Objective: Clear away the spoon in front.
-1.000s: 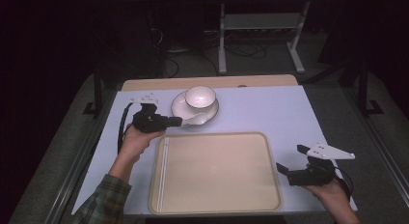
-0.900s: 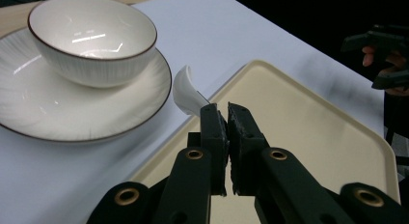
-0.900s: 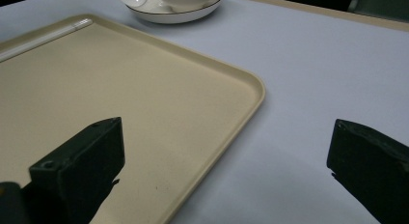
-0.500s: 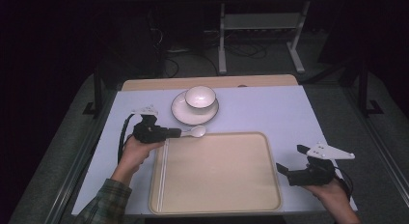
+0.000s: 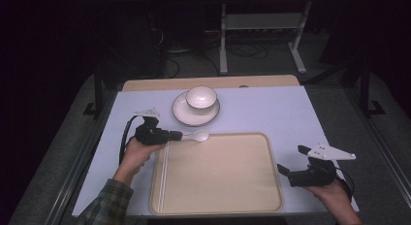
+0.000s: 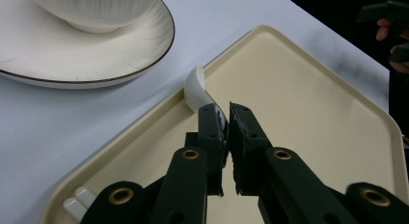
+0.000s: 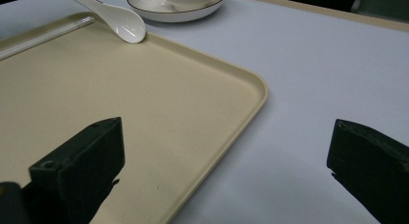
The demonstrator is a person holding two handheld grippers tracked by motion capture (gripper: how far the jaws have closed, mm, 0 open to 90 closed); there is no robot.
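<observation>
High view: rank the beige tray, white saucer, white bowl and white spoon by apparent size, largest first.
1. Beige rectangular plastic tray
2. White round saucer with dark rim
3. White ribbed bowl
4. White ceramic spoon, though its handle is partly hidden by the fingers.

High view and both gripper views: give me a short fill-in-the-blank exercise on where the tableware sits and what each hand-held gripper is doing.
1. The left hand-held gripper is shut on the handle of a white ceramic ____.
2. The white ribbed bowl stands on a white ____ with a dark rim.
3. The right hand-held gripper has its jaws ____, with nothing between them.
4. The pale white chopsticks lie inside the beige plastic ____.

Missing words: spoon; saucer; open; tray
</observation>
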